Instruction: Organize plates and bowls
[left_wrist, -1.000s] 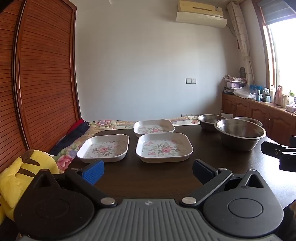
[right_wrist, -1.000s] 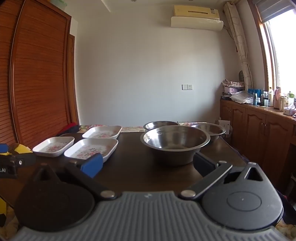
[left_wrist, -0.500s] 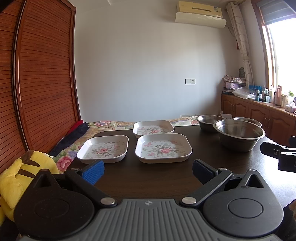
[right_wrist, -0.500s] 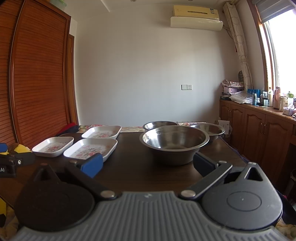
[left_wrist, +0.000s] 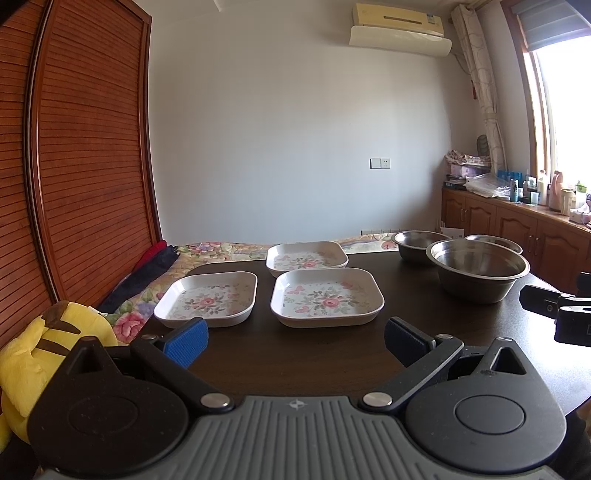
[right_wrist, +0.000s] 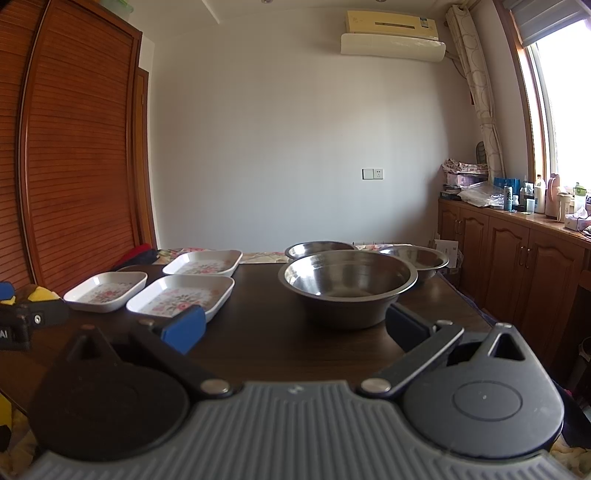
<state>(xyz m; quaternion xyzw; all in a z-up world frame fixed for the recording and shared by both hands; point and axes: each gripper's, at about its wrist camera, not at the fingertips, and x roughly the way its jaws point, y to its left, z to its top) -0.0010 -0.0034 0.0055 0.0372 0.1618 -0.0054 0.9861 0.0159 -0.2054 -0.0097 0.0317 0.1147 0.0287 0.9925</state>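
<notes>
Dark wood counter (left_wrist: 295, 358). Yellow plush toy (left_wrist: 40, 354) at its left edge, floral bedspread (left_wrist: 221, 248) behind. Slatted wood doors (left_wrist: 81, 155) left wall; AC unit (left_wrist: 400, 26) up high; cabinets (right_wrist: 517, 254) w/ bottles (right_wrist: 539, 199) under window, right.

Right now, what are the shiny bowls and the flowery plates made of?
The big bowl and the two smaller bowls behind it look like stainless steel: grey and brushed, catching window light. The three square plates are glossy white with printed pink flowers; maybe melamine plastic, maybe ceramic, I can't tell.
</notes>
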